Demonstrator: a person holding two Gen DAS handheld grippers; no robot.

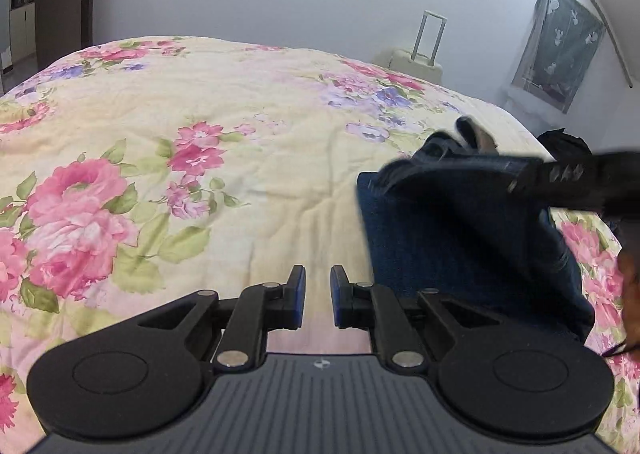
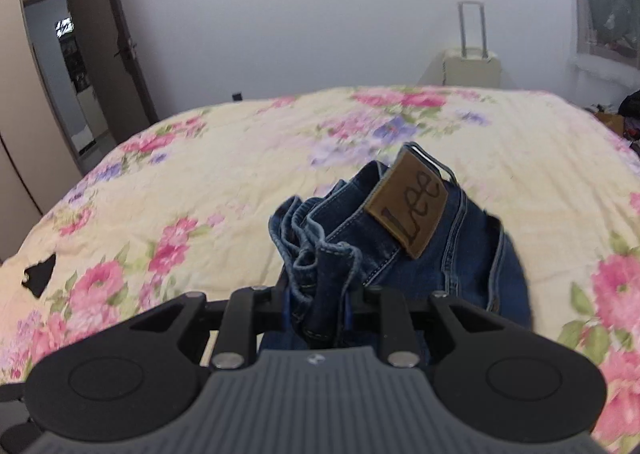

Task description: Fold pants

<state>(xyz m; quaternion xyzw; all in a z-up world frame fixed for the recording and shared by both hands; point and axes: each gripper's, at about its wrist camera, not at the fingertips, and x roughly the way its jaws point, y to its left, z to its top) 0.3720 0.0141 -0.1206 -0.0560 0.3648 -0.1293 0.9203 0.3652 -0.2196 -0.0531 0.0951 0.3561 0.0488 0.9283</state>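
Spreading under everything is a cream floral quilt [image 1: 224, 173] on a bed, with a pale suitcase [image 1: 416, 65] standing against the white wall beyond its far edge, handle pulled up, and an open door [image 2: 120, 49] off to the left. A greenish cloth [image 1: 560, 41] hangs on the right-hand wall. Nothing lies on the quilt between the two tools and its far edge.

The left gripper [image 1: 318, 302] hangs over bare quilt with a narrow gap between its blue pads and nothing between them. Just to its right the jeans [image 1: 460, 238] lie as a dark blue folded slab on the quilt, near the bed's right side, their long axis running away from the camera toward the far right corner.

The right gripper [image 2: 318, 306] is closed on a bunched edge of the jeans, thick denim filling the space between its fingers. In its view the waistband end points away from the tool, the brown leather patch [image 2: 408, 205] tilted upward and leaning right. From the left view the right gripper reaches in blurred from the right edge, lifting the top layer of denim off the slab.
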